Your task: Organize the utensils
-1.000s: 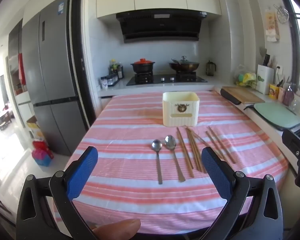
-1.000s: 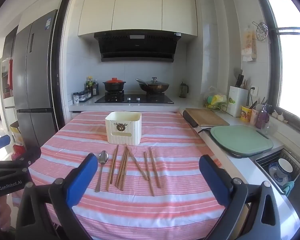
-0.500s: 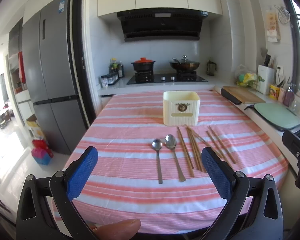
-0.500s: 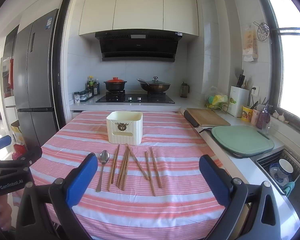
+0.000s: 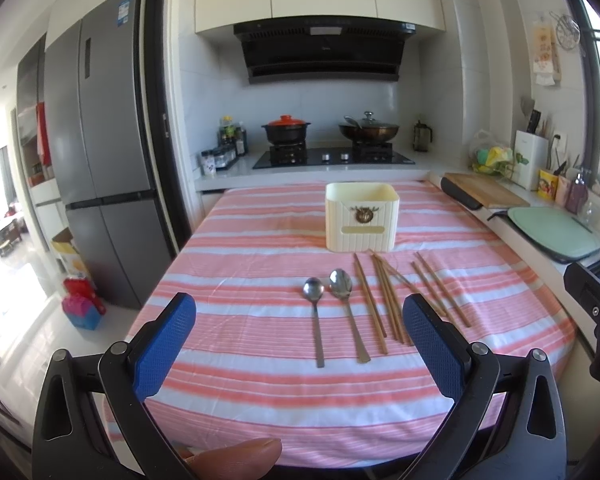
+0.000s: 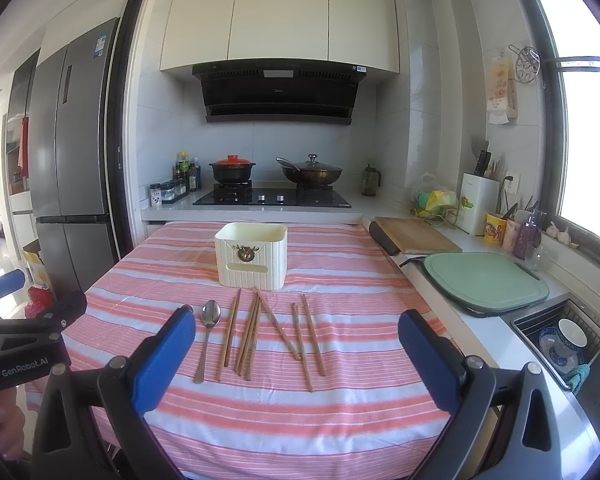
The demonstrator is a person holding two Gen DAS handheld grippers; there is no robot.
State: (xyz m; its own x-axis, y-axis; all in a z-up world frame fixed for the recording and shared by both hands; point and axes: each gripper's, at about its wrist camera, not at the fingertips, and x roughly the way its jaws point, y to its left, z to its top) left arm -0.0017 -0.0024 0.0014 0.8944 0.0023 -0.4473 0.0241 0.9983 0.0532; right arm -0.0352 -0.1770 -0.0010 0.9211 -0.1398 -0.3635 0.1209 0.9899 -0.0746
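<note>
A cream utensil holder (image 5: 361,216) (image 6: 251,255) stands upright on the pink striped tablecloth. In front of it lie two metal spoons (image 5: 315,312) and several wooden chopsticks (image 5: 384,300) (image 6: 252,332). One spoon (image 6: 208,332) shows in the right wrist view. My left gripper (image 5: 300,344) is open and empty, held above the near table edge, short of the spoons. My right gripper (image 6: 296,356) is open and empty, near the chopsticks' near ends. The left gripper's body (image 6: 24,340) shows at the left of the right wrist view.
The striped table (image 5: 260,240) ends against a counter with a stove (image 5: 332,156) holding two pots. To the right are a wooden board (image 6: 416,236), a green cutting board (image 6: 484,280) and a sink with dishes (image 6: 564,336). A fridge (image 5: 100,152) stands left.
Both grippers have shifted only slightly; the table items sit a little lower in both views. Nothing was grasped or moved.
</note>
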